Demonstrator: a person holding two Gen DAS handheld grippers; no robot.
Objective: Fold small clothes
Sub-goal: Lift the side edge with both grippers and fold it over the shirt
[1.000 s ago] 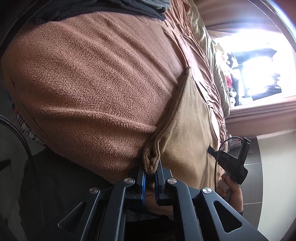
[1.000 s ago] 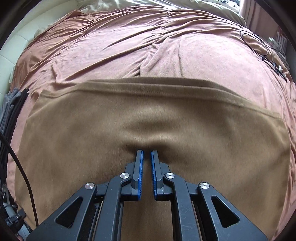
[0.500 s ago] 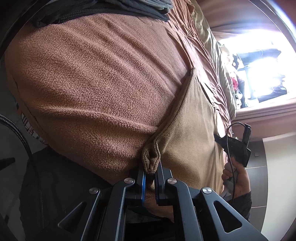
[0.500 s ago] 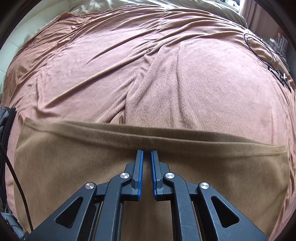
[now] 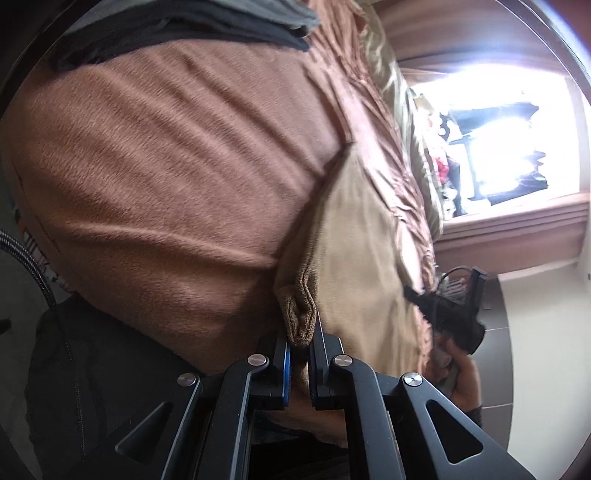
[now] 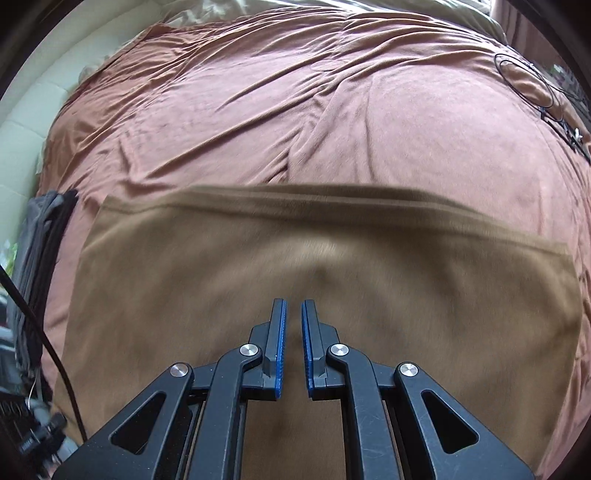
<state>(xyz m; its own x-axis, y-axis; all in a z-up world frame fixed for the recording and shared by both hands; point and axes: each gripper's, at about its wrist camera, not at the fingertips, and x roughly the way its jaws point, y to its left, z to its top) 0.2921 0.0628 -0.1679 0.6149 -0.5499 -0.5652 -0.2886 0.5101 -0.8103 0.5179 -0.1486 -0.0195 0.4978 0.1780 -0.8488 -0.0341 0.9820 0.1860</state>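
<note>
A tan fleece cloth [image 6: 229,266] lies spread on a rust-brown bedspread [image 6: 295,110], its far edge a doubled fold. My right gripper [image 6: 293,302] sits low over the cloth's near middle with its jaws nearly together, and the fabric puckers just ahead of the tips, so it looks pinched. In the left wrist view my left gripper [image 5: 301,332] is shut on a bunched corner of the same cloth [image 5: 362,240]. The right gripper [image 5: 443,310], held in a hand [image 5: 465,376], shows at the cloth's far side.
A stack of dark folded clothes [image 6: 40,229] lies at the bed's left edge, also seen in the left view as dark clothes [image 5: 221,22]. A thin black cable [image 6: 528,81] loops at the far right. A bright window [image 5: 498,129] lies beyond the bed.
In the right wrist view the cloth's far folded edge slid toward the gripper, then away again; the fabric is now blurred. The left gripper keeps its hold on the corner, barely shifted.
</note>
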